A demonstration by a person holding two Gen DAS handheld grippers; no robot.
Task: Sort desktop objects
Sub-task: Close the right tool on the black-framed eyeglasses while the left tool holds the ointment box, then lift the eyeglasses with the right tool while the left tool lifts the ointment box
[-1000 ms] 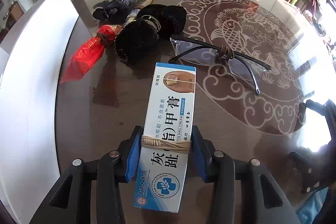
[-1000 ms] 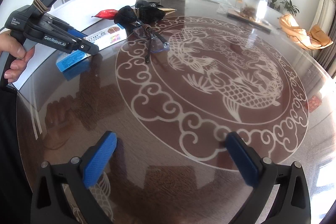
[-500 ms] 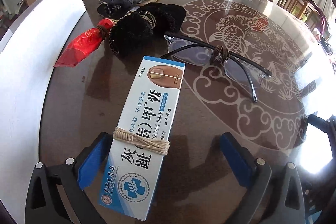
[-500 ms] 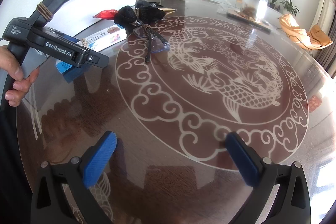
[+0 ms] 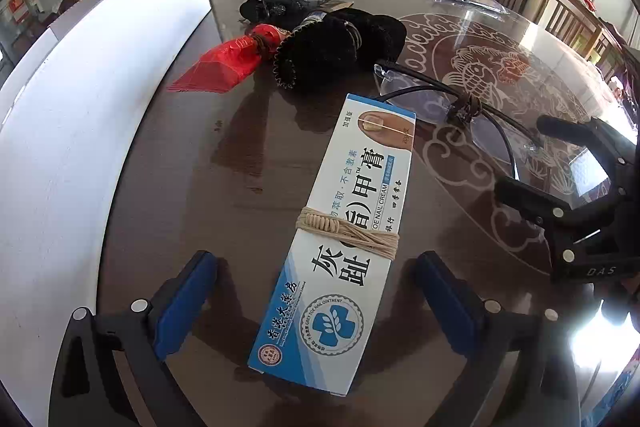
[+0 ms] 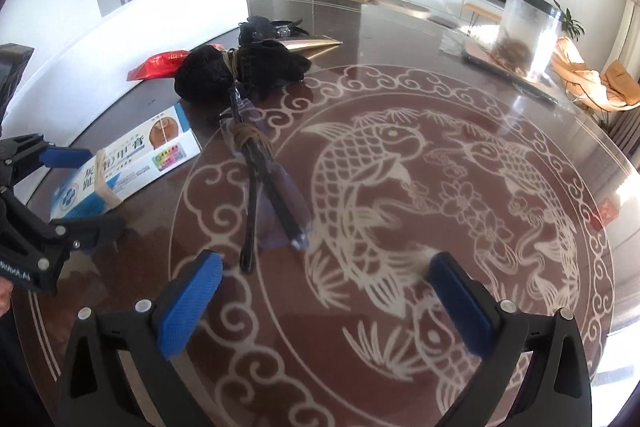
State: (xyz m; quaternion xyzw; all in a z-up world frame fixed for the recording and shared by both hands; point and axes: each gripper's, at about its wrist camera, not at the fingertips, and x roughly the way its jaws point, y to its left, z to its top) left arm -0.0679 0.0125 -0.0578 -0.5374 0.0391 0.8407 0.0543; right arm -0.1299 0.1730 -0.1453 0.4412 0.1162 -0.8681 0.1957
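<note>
A white and blue nail cream box (image 5: 352,227) with a string band lies flat on the dark table. My left gripper (image 5: 316,267) straddles its near end; its jaws are closing slightly but stand wide, and neither pad touches the box. Folded glasses (image 5: 460,107) with a brown tie lie to the box's right. Beyond them sit a black fuzzy bundle (image 5: 332,51) and a red packet (image 5: 228,67). In the right wrist view my right gripper (image 6: 326,267) is open and empty, with the glasses (image 6: 264,179) just ahead on its left. The box (image 6: 132,167) and my left gripper (image 6: 80,193) show at the left edge.
A long white panel (image 5: 80,107) runs along the table's left side. A black hair ornament (image 5: 272,7) and a gold pouch (image 6: 316,45) lie behind the bundle. A clear jar (image 6: 524,31) stands at the far right. The table (image 6: 400,367) bears a pale fish pattern.
My left jaws let go of the box, spread wide and drew back from it. My right gripper moved across the table and now sits close to the glasses.
</note>
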